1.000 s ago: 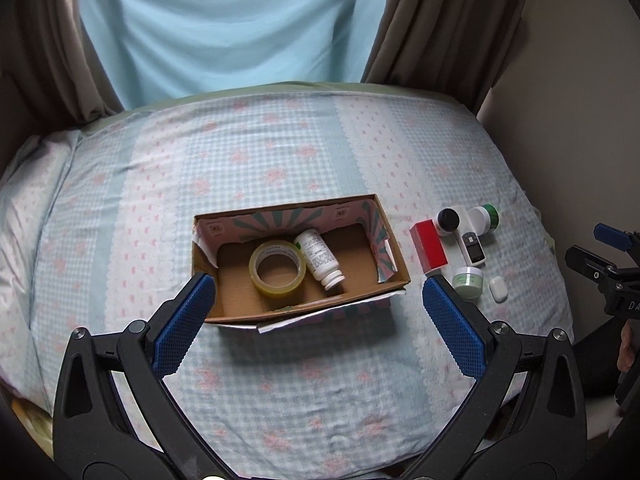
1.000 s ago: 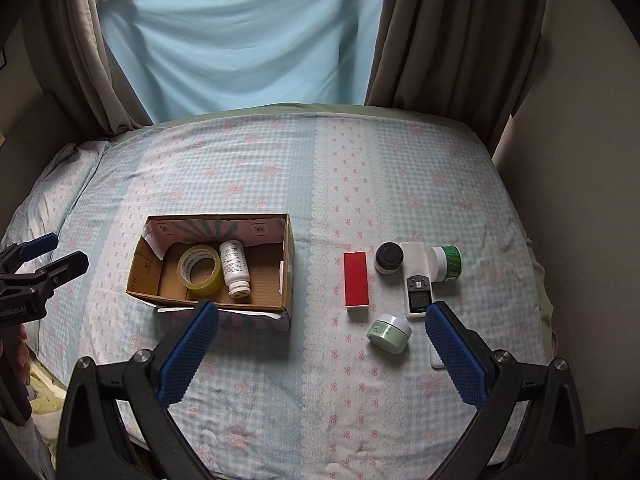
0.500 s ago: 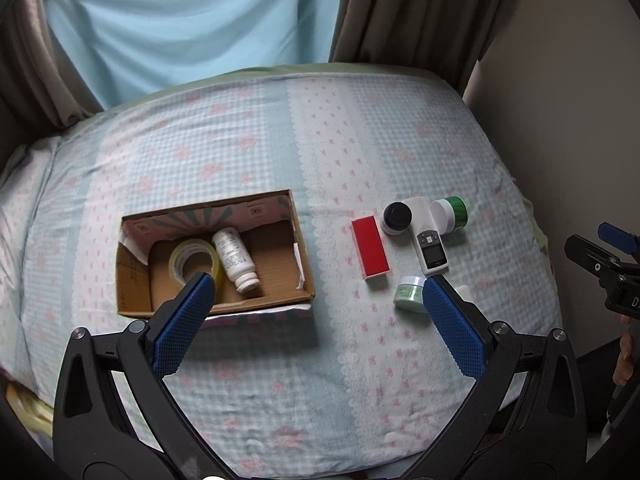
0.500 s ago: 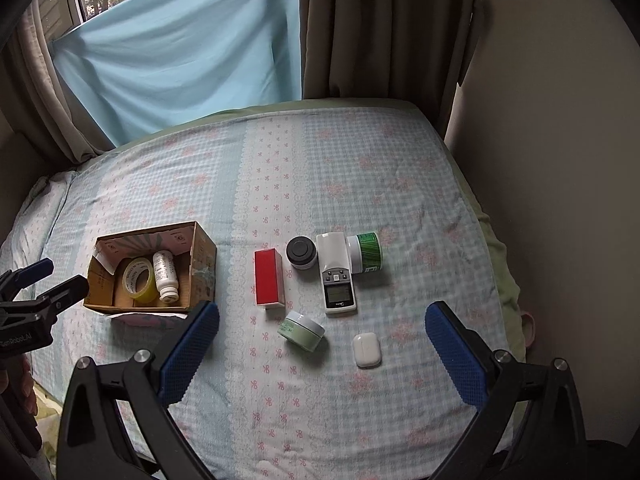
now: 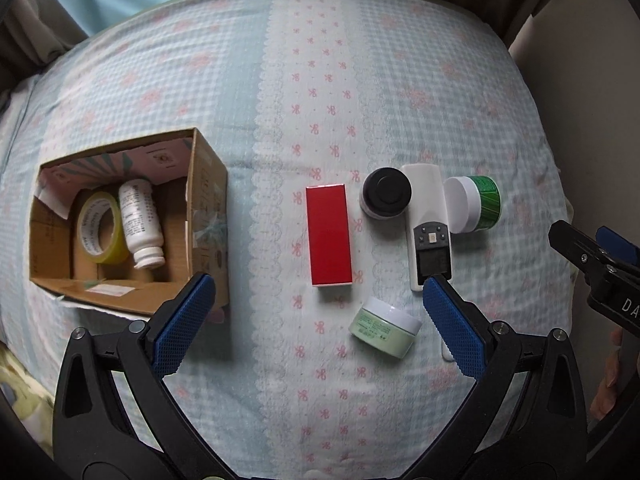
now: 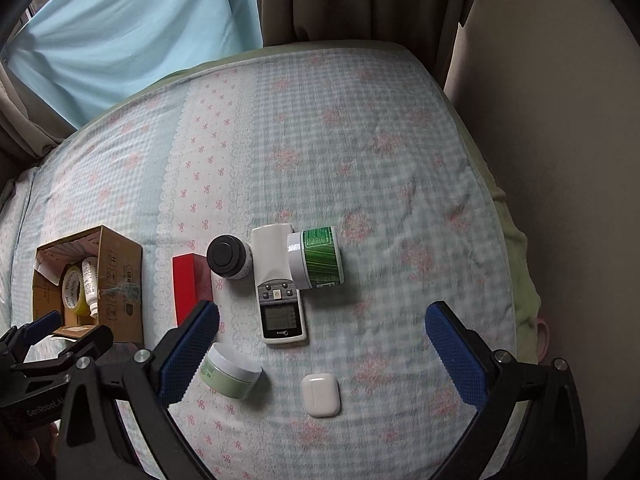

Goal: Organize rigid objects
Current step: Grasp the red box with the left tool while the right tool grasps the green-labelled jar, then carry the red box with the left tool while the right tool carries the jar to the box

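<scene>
Currently both sets of jaws stand wide apart and hold nothing. The left gripper [image 5: 316, 312] hovers over the bed [image 5: 320, 80], with the red box [image 5: 329, 236] just ahead of it, between the fingertip lines. The red box lies flat, its long axis running away from the camera, parallel to the fingers, so the jaws would close across its short sides. The carton [image 5: 208, 216] stands to its left, holding the tape [image 5: 98, 228] and bottle [image 5: 140, 222]. The right gripper [image 6: 322, 344] hangs over the remote [image 6: 280, 288] and earbud case [image 6: 321, 395]; the left one is judged better placed for the red box.
</scene>
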